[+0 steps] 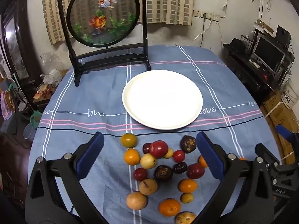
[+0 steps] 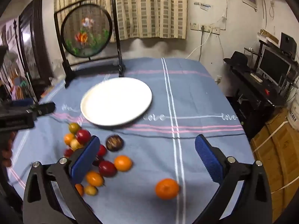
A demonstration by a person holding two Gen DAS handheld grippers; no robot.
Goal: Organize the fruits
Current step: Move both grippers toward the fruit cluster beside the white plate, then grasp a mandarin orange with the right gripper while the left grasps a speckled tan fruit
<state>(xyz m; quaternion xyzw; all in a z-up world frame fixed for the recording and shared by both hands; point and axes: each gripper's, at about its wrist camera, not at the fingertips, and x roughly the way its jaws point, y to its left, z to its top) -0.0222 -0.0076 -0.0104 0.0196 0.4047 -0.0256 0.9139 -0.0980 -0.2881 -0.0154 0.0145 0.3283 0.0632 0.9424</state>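
Observation:
A pile of small fruits lies on the blue tablecloth: red plums (image 1: 158,149), oranges (image 1: 132,156), dark passion fruits (image 1: 188,143) and yellow-brown ones (image 1: 148,186). A bare white plate (image 1: 162,99) sits just beyond the pile. My left gripper (image 1: 149,155) is open and empty, hovering over the pile. My right gripper (image 2: 146,158) is open and empty above the cloth. A lone orange (image 2: 166,189) lies between its fingers, apart from the pile (image 2: 106,168) at its left finger. The plate (image 2: 116,100) shows beyond. The right gripper's body shows at the left wrist view's right edge (image 1: 276,168).
A round goldfish screen on a black stand (image 1: 104,18) stands at the table's far left. The table edge drops off on the right toward a TV stand (image 2: 261,85) and cardboard boxes (image 2: 276,149). Clutter lies on the floor at the left.

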